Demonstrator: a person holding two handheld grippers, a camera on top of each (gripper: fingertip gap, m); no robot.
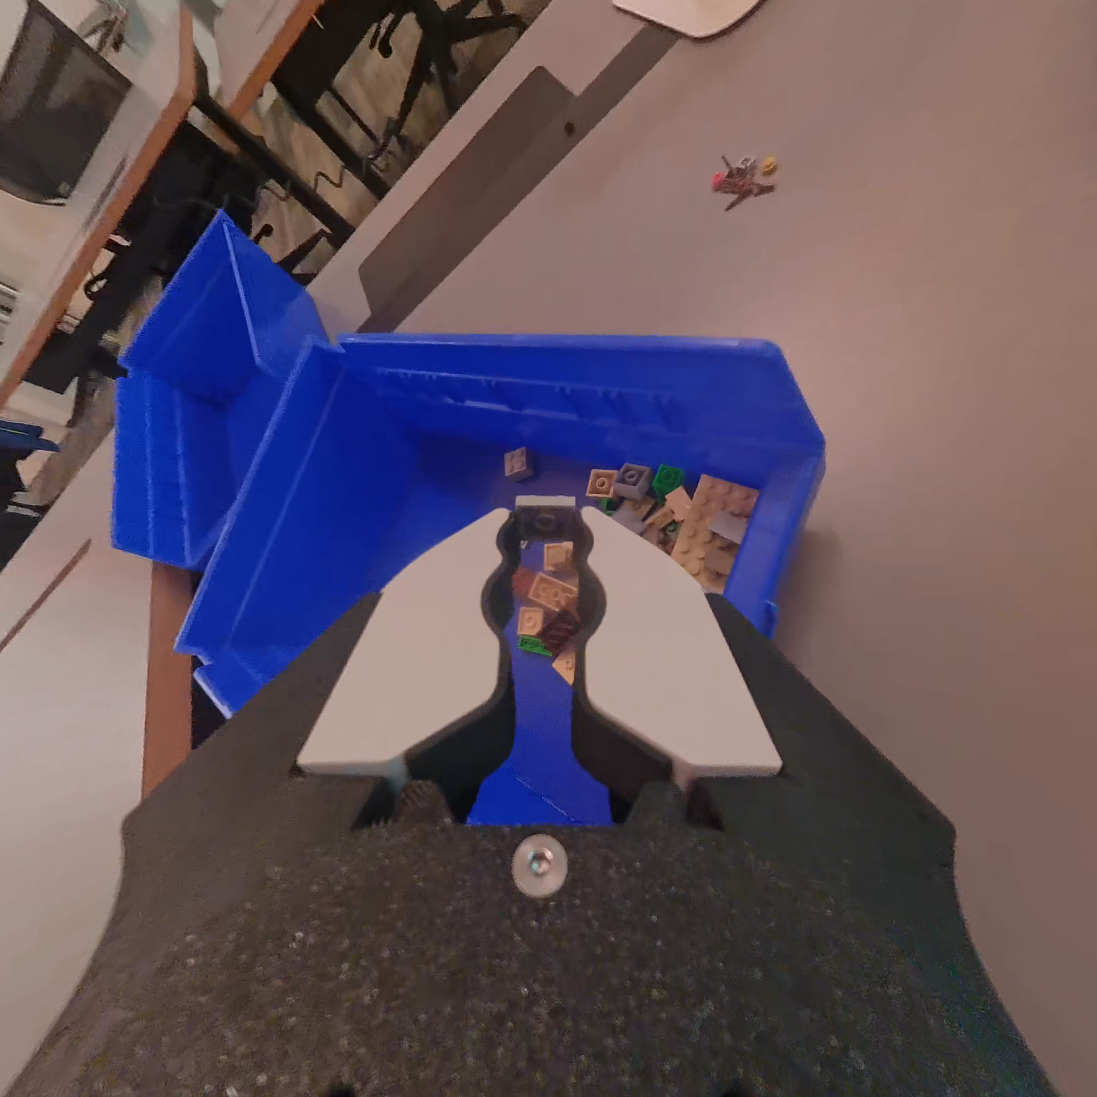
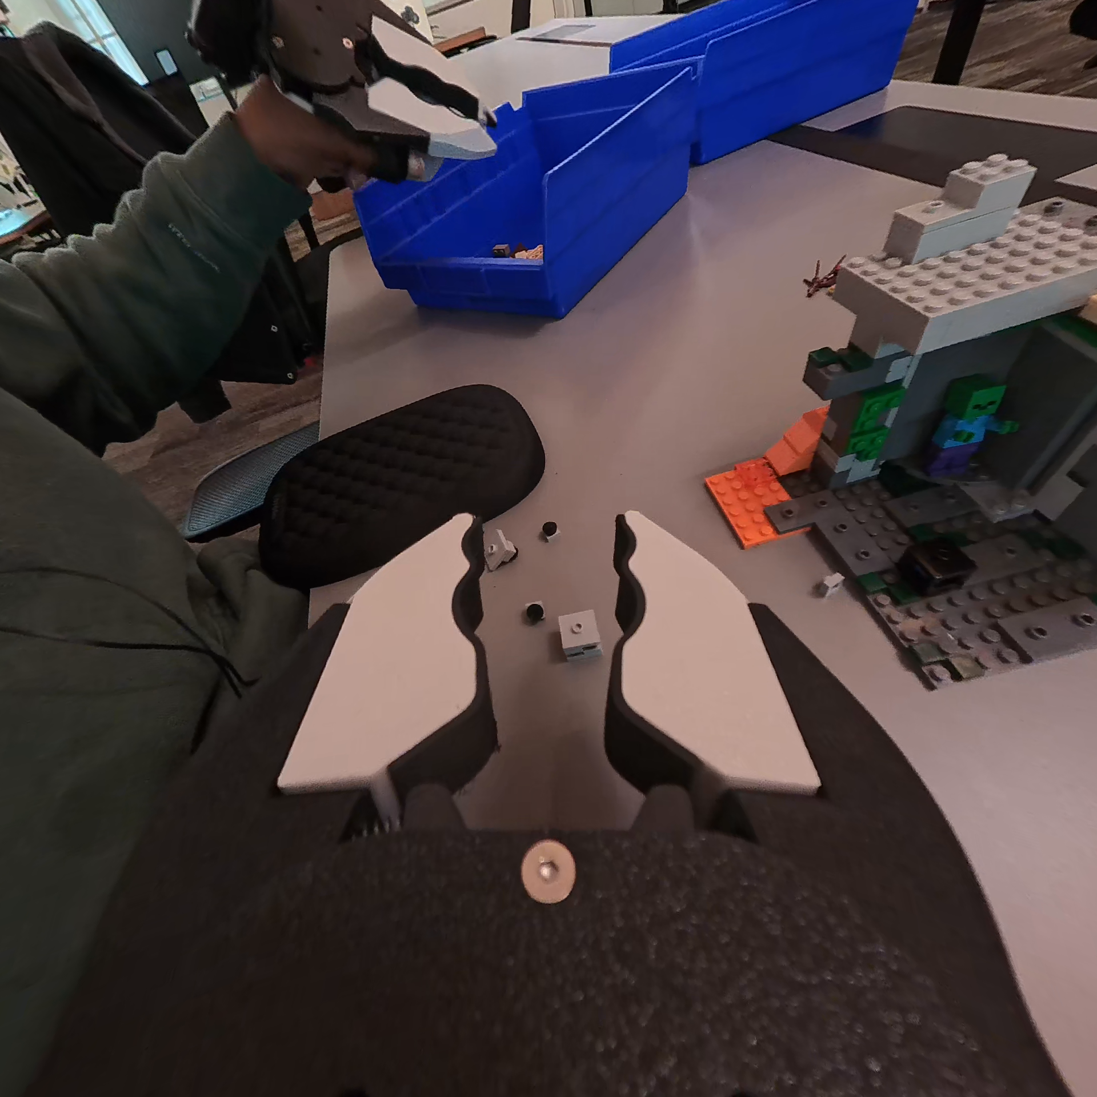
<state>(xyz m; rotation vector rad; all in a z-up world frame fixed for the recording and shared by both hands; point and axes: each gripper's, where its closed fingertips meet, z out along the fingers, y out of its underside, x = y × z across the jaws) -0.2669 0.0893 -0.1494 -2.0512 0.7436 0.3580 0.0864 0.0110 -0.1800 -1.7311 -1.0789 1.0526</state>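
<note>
My left gripper (image 1: 545, 515) is over the blue bin (image 1: 332, 534), fingers nearly closed and pinching a small grey brick (image 1: 544, 517) at the tips. Loose tan, green and grey bricks (image 1: 682, 522) lie below it in the bin's far right corner. My right gripper (image 2: 546, 525) hovers low over the grey table (image 2: 653, 380), fingers wide apart, holding nothing. Between its fingers sit a light grey brick (image 2: 579, 634) and two small black round pieces (image 2: 535, 611). Black padded rest (image 2: 398, 475) on the left, brick-built model (image 2: 950, 427) on the right.
</note>
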